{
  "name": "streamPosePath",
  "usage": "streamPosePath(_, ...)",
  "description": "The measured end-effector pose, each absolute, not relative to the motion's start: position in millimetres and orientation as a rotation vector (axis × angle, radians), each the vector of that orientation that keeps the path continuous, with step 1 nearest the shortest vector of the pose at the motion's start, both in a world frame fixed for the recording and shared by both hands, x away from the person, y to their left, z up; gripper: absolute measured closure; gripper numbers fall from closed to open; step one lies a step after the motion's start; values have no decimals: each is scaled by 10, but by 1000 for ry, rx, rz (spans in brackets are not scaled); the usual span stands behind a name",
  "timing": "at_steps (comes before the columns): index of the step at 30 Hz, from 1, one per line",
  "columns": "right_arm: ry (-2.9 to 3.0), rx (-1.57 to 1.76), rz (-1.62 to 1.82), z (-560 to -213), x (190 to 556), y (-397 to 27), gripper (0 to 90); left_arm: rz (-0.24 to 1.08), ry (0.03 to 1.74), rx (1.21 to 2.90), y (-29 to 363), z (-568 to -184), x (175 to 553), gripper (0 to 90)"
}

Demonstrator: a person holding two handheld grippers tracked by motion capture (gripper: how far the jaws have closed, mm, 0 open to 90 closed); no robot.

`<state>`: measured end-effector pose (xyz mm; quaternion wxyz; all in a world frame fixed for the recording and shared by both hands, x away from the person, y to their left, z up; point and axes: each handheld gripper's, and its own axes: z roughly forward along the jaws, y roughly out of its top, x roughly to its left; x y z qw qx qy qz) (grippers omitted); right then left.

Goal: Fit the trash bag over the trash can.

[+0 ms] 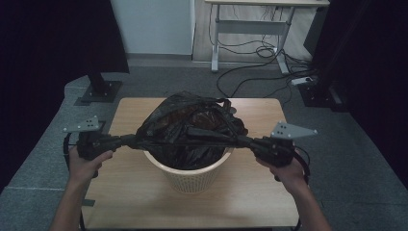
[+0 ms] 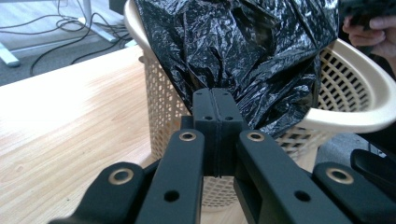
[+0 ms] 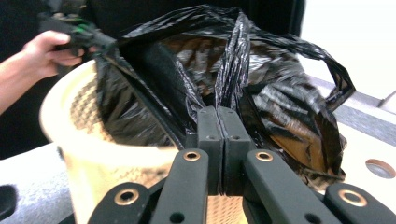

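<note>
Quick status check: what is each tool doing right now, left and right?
Left tool: closed, pinching the crinkled black plastic bin bag at the cream lattice plastic basket.
Right tool: closed, pinching the bag's opposite edge.

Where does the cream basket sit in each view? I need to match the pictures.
High view: the cream basket stands at table centre, between both hands, with the black bag in it.
Left gripper view: it fills centre and right, its rim curving right behind the shut tool.
Right gripper view: it sits lower left.
Shared landmark: the black bag stretched over it.
</note>
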<state>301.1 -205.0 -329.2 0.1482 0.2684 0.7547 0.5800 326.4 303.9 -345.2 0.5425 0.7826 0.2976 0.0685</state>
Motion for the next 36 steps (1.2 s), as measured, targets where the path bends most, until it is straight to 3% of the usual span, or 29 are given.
streamPosePath(9,2207,712,1735,-3601,2674,-2111,883,163,668,1865,3034,-3448,3116,893)
streamPosePath(36,2464,571,1575,-4243,2594,-1587,891,105,601,1857,3020,-3571,3021,894)
